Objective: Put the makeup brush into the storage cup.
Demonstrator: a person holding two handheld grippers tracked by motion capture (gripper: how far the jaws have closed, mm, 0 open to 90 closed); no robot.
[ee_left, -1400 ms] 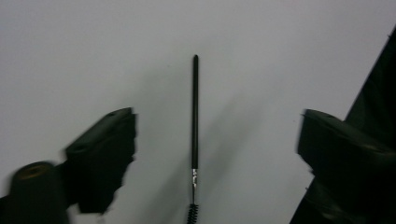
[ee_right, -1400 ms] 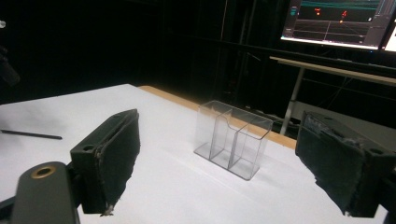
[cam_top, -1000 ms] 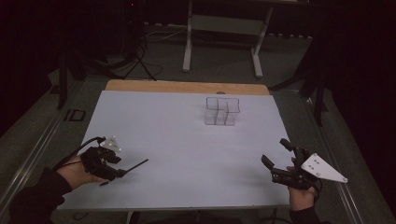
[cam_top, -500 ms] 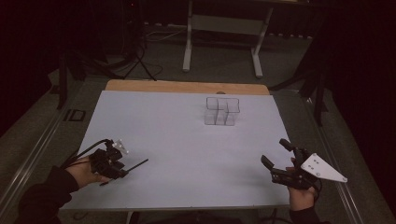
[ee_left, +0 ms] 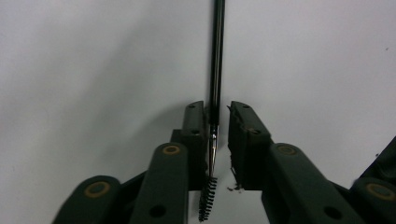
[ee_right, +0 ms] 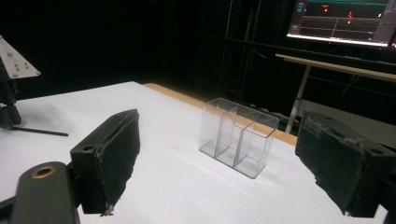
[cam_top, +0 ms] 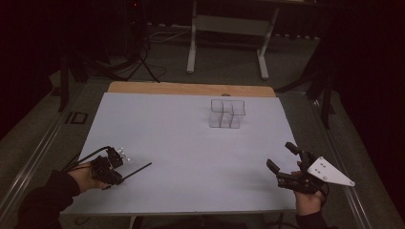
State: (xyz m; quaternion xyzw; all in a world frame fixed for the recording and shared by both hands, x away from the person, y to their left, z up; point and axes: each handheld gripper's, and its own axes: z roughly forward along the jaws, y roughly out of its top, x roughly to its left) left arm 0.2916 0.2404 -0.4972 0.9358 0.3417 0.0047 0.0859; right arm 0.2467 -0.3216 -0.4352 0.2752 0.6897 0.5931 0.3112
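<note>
A thin black wand (cam_top: 136, 170) with a small brush at its near end (ee_left: 208, 196) lies on the white table (cam_top: 181, 143) at the near left. My left gripper (cam_top: 114, 177) is low over it, and the wand (ee_left: 216, 56) runs between the jaws. The jaws have just been closing. The wand rests against one pad, with a narrow gap to the other pad (ee_left: 238, 126). My right gripper (cam_top: 281, 155) is open and empty at the near right. It faces a clear plastic organizer (ee_right: 238, 137) with three compartments, which stands at the far middle of the table (cam_top: 227, 113).
A wooden strip (cam_top: 191, 88) edges the table's far side. Behind it stand a desk frame (cam_top: 227, 28) and stand legs on the floor. A lit monitor (ee_right: 345, 18) is beyond the organizer. The left gripper's grey plate (ee_right: 14, 63) is at the far left.
My left gripper has sunk toward the table and its jaws have narrowed around the wand. The wand has stayed where it lay. The right gripper has not moved.
</note>
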